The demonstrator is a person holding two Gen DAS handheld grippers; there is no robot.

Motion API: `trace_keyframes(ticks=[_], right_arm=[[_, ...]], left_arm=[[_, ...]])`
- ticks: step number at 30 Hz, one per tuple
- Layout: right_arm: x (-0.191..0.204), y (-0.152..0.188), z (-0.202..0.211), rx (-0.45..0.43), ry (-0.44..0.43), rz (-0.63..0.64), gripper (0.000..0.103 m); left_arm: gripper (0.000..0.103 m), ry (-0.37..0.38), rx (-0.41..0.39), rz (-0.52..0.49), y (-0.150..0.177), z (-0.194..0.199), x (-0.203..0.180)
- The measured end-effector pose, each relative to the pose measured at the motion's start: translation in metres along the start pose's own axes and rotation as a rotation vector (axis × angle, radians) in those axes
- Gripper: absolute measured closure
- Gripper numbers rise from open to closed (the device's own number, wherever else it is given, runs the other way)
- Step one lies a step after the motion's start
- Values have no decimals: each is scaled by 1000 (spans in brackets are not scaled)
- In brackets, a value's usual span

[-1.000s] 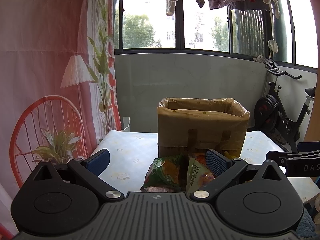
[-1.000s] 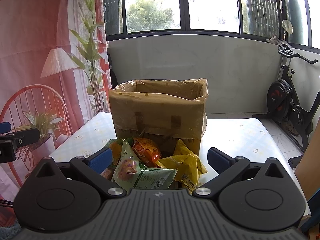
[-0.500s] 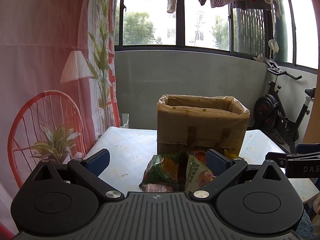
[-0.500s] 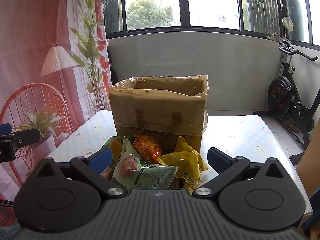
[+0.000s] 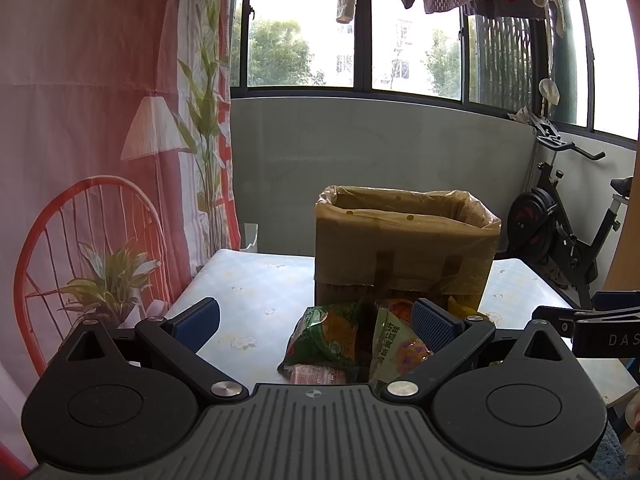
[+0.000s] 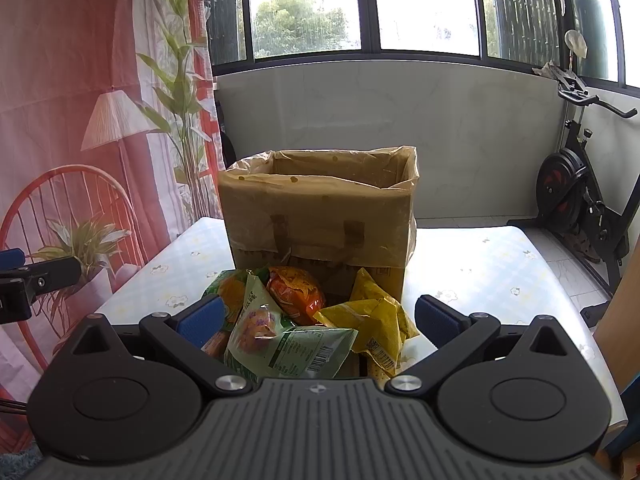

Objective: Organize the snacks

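A pile of snack packets lies on the table in front of a plastic-lined cardboard box. In the left wrist view I see a green packet and a light green packet. In the right wrist view I see a light green packet, an orange packet and yellow packets. My left gripper is open and empty, held before the pile. My right gripper is open and empty, with the pile between and beyond its fingers.
The table has a pale floral cloth. A printed curtain hangs on the left. An exercise bike stands at the right. The other gripper shows at the right edge of the left view and the left edge of the right view.
Both views have pulled back and tilted slightly, so the box and the packets sit a little lower and farther off. Both grippers stay open.
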State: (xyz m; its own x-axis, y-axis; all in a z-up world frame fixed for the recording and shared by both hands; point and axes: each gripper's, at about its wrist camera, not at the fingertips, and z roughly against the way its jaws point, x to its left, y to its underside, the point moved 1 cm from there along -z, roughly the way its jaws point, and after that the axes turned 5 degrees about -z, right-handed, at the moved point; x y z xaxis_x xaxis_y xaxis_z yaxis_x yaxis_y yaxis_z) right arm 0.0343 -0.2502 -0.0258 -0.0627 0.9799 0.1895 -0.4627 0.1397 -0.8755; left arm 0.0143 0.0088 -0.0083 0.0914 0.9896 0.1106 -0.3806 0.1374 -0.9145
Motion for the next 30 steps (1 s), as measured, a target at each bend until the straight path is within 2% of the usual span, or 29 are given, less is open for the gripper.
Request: trace_keyframes(ticks=[6,10,15,18,20,26,30], right_arm=[[-12,0,-1,1,-47,-75,0],[-23,-2,0,-69,-73,-122,0],[-27,-11,-12,-125,-64,-84,0],[-25,-11,-27,-140,-62,-51,0],[-21,-8,-44,-114,-63,-10,0],[-4,8,-97,49,-129,63,0],[6,20,-122,110,-158,111,0]], left_arm=[[0,-14,0,30,-6,-8,15],[0,-39,-3,43,-10,-20,25],[0,-34,-13,83,-15,-39,34],[0,-34,-19,63,-14,-53,30],[0,-36,-15,49,-10,-64,28],[1,-31,34,69,2,-98,35],[4,-24,57,76,10,-120,43]])
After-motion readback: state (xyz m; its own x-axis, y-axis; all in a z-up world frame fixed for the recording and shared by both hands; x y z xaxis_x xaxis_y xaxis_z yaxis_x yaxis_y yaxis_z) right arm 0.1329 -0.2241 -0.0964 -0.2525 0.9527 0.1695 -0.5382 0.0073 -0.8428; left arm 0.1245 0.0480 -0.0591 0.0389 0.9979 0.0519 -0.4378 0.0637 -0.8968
